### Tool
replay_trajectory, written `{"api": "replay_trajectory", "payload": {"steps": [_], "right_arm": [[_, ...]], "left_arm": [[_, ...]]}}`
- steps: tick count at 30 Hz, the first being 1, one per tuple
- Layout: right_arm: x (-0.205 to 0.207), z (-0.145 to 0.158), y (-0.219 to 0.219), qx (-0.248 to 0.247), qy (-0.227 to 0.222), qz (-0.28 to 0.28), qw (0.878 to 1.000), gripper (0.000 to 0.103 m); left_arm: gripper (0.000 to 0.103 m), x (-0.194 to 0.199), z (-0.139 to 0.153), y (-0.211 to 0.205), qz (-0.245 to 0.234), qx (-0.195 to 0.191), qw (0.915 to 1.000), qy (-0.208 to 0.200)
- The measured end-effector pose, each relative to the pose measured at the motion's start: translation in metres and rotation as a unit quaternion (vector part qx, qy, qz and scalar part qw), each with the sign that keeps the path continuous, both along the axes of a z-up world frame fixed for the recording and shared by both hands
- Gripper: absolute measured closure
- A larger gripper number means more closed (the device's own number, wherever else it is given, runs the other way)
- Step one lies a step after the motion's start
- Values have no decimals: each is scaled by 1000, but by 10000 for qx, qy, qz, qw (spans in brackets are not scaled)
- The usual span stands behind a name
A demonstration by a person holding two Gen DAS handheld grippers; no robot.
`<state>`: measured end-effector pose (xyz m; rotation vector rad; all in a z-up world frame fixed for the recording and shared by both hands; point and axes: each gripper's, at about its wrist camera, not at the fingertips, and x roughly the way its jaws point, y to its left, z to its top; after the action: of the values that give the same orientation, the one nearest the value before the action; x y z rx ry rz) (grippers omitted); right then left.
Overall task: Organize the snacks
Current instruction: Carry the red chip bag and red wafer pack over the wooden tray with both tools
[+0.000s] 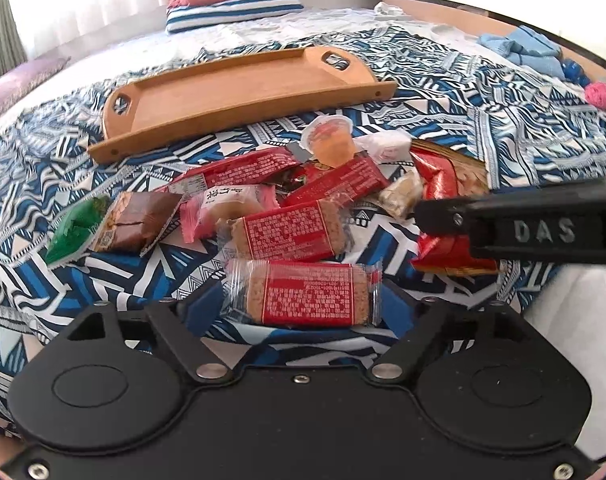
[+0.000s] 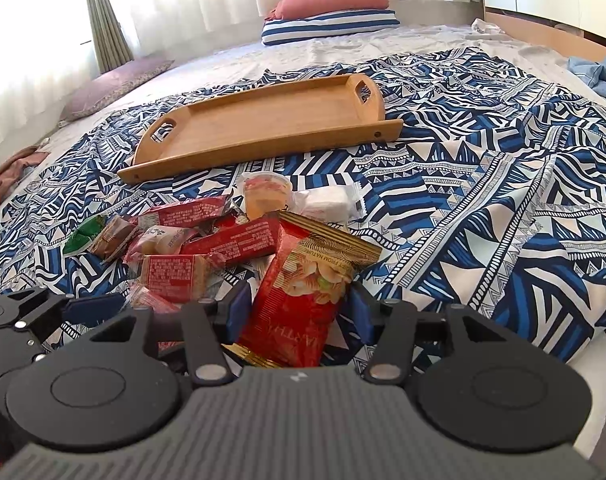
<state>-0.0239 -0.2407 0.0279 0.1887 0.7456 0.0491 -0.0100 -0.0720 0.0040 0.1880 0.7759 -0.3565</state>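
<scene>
A pile of wrapped snacks lies on the patterned bedspread (image 1: 483, 128). A wooden tray (image 1: 239, 92) sits empty beyond it; it also shows in the right wrist view (image 2: 263, 124). My left gripper (image 1: 299, 304) is open around a red-labelled cereal bar (image 1: 303, 294), its blue pads on either side. My right gripper (image 2: 297, 312) is open around a red nut packet (image 2: 303, 288), pads beside it. The right gripper's finger (image 1: 503, 220) reaches in over that packet in the left wrist view.
Other snacks: a green packet (image 1: 77, 228), a brown one (image 1: 139, 218), a jelly cup (image 1: 331, 140), more red bars (image 1: 291, 232). Pillows (image 2: 331, 12) lie at the bed's head. Blue clothes (image 1: 523, 50) and a pink ball (image 1: 599, 94) lie at the right.
</scene>
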Motion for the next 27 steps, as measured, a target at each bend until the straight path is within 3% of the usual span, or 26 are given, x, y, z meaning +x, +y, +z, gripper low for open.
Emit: {"api": "replay_trajectory", "payload": {"steps": [2,4,9,17,27], "right_arm": [[0,-1,0,0,6,4,10000,47],[0,-1,0,3,5,3,10000,47],[0,-1,0,8,4,3,10000,47],[0,2,0,-12,-27,-28,10000,47],[11,19,-8,5,-151,-73,9999,47]], "left_arm": [[20,4,0,2,56,-113,9999,83],[29,5,2,3,104,-178,9997,93],[42,5,6,4,211,-165,9996,107],[42,-1,23,10,317,-140,9994,-11],[42,21,56,37,743,-448,9962,-101]]}}
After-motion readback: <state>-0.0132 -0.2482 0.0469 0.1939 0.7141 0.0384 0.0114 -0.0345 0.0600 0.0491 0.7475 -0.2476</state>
